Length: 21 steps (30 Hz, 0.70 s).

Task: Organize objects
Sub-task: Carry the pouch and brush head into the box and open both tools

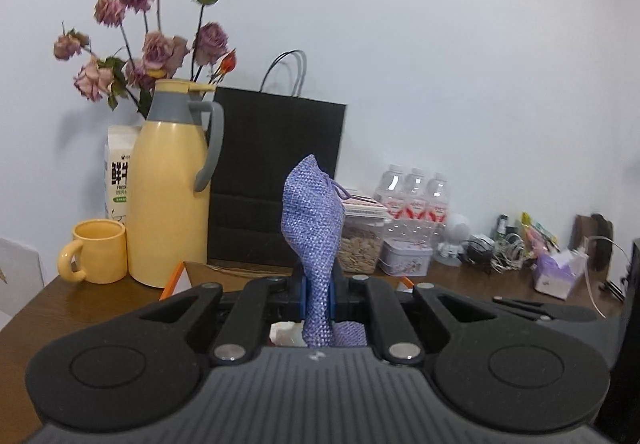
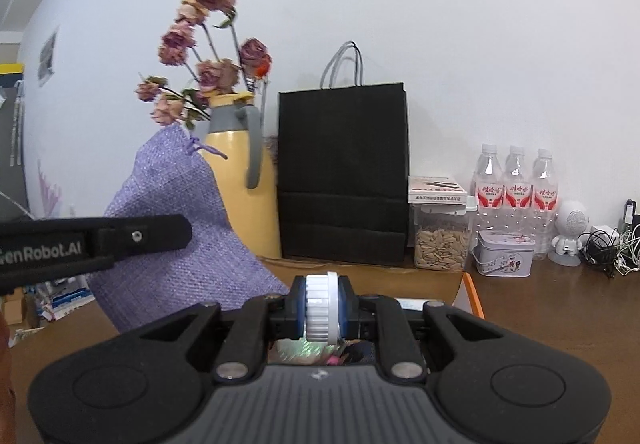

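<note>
My left gripper (image 1: 319, 294) is shut on a purple woven drawstring pouch (image 1: 314, 228), which stands up between the jaws above the table. The pouch also shows in the right wrist view (image 2: 176, 219), held up at the left by the left gripper's black finger (image 2: 120, 238). My right gripper (image 2: 323, 310) is shut on a small white ribbed round object (image 2: 322, 308), held above an open box with an orange edge (image 2: 472, 294).
On the brown table (image 1: 100, 308) stand a yellow mug (image 1: 96, 252), a yellow jug (image 1: 172, 187) with dried roses, a black paper bag (image 1: 276, 179), a jar of seeds (image 2: 440, 240), a tin (image 2: 504, 254), water bottles (image 2: 516, 187), a white figurine and tangled cables (image 2: 612, 248).
</note>
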Tool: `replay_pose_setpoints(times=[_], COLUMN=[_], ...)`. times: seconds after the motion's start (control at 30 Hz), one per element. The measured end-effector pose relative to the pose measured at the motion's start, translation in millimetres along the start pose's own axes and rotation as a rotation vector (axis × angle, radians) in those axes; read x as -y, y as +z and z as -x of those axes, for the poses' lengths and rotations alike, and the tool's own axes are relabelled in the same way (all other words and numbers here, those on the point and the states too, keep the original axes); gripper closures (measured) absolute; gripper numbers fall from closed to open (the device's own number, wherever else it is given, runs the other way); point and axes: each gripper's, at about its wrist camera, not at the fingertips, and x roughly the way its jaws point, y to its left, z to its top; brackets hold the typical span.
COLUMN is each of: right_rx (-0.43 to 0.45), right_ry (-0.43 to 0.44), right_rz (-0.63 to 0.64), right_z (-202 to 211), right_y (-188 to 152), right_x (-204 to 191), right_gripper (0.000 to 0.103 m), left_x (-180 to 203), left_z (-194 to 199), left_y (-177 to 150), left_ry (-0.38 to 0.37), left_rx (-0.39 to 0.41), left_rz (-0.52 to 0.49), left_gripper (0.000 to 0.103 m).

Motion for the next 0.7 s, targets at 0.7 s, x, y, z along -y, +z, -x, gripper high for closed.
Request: replay_pose_setpoints(times=[0.7], right_rx=[-0.144], right_ry=[-0.077], right_rz=[-0.021], right_z=[-65], right_y=[-33], right_x=[19], right_gripper=[0.087], left_x=[-23], left_z=[-83], left_y=[-40], left_ry=[0.113], left_rx=[-0.15], left_rz=[-0.008], left_gripper=[0.083])
